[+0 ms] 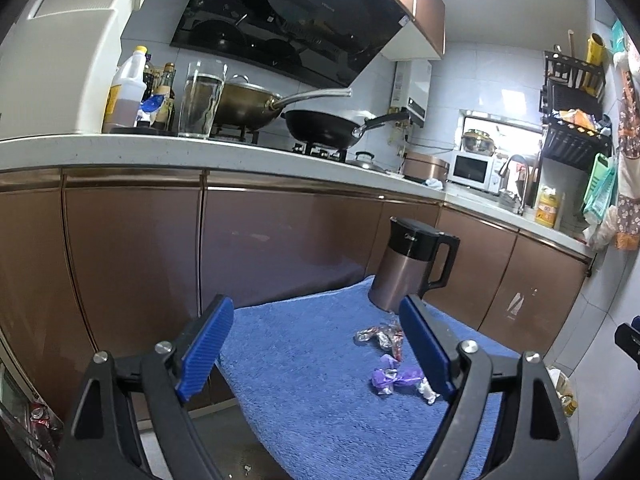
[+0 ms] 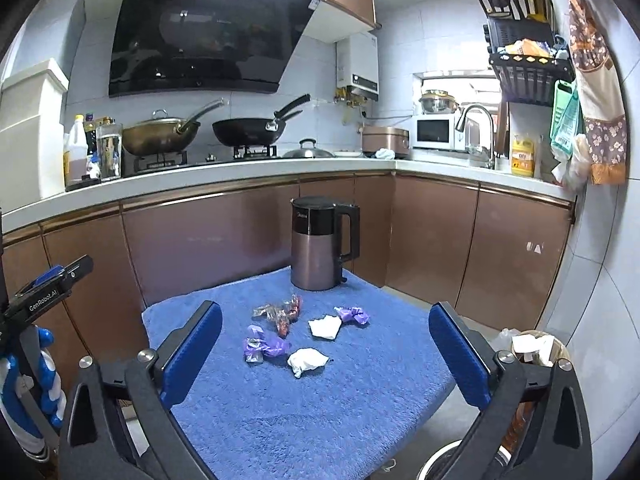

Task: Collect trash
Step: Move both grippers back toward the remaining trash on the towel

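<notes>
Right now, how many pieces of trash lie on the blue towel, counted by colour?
Purple wrappers: 2
White crumpled papers: 2
Silver-and-red wrappers: 1 cluster; separate pieces cannot be told
Total: 5

Readable: "GenRobot.AI" in white on the black left gripper (image 2: 48, 300); a faint "Midea" mark on the kettle (image 2: 320, 240).
</notes>
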